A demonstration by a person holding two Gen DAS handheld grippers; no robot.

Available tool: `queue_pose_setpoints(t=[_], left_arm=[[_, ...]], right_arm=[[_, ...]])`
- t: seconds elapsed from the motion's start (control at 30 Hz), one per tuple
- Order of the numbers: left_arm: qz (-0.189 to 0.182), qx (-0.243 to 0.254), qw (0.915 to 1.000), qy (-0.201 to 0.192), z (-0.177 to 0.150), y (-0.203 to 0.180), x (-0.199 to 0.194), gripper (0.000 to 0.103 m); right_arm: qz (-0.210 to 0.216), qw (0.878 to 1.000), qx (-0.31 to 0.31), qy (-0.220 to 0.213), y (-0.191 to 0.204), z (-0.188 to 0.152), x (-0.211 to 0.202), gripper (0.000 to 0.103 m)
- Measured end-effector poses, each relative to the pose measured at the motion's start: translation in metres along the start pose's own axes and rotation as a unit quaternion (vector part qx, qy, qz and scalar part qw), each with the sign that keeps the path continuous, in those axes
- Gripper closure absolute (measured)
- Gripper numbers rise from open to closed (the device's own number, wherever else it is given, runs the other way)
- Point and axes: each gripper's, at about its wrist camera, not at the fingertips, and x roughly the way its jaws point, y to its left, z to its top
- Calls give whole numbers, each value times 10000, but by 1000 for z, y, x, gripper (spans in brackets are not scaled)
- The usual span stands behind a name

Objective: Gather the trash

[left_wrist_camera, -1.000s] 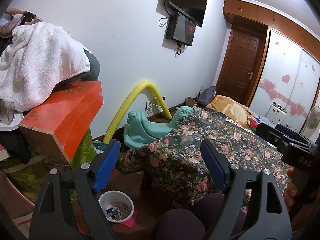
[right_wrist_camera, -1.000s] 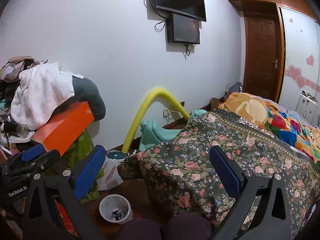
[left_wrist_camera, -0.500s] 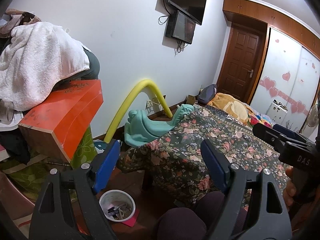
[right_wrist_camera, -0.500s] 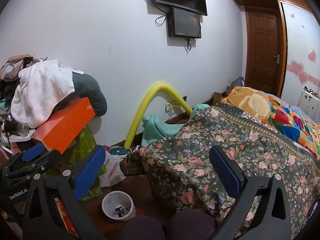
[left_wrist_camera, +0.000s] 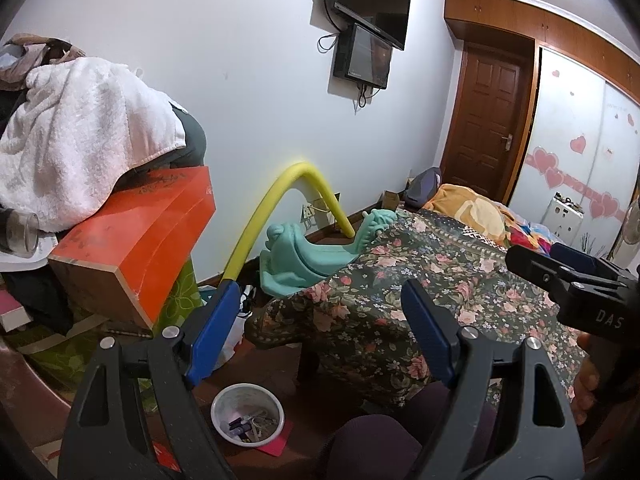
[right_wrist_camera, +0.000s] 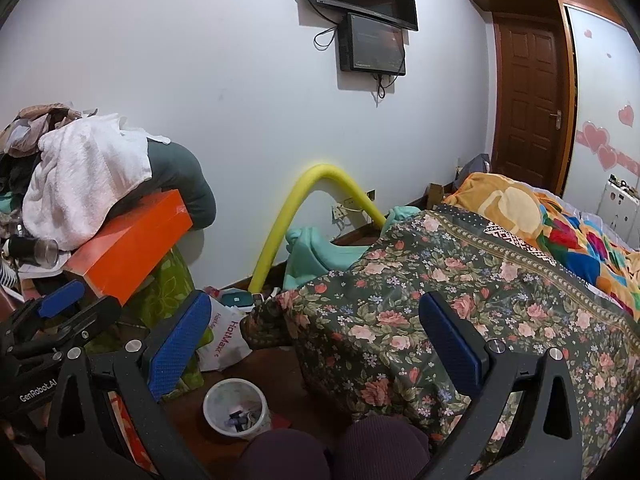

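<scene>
I am holding my left gripper (left_wrist_camera: 320, 328) and right gripper (right_wrist_camera: 316, 344) with fingers spread wide and empty, hovering above the small white trash bin (right_wrist_camera: 235, 406), so both can look over the floor around it. The bin is sitting on the floor beside the floral bedspread (right_wrist_camera: 460, 312). A red scrap (left_wrist_camera: 276, 446) is peeking from under it; the bin's contents are too small to name.

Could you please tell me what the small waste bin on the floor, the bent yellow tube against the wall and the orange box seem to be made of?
Waste bin: probably thin plastic, whitish and slightly translucent, with a smooth rolled rim.
Yellow tube: likely soft foam, matte, thick, bent in a smooth arch without a kink.
Orange box: seemingly coated cardboard, glossy orange faces with a duller brown end; wood cannot be ruled out.
</scene>
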Motion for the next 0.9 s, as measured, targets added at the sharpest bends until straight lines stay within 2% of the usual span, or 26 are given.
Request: queue_pose_setpoints(t=[0.47,0.9], left_arm=[[-95,51,9999,-53,2,-2,-4,21],[82,178,9998,-44,3,-11,-3,21]], right_arm=[[2,10000,-41,-8,3,-1,0,0],[54,10000,-22,3,1,-1,0,0]])
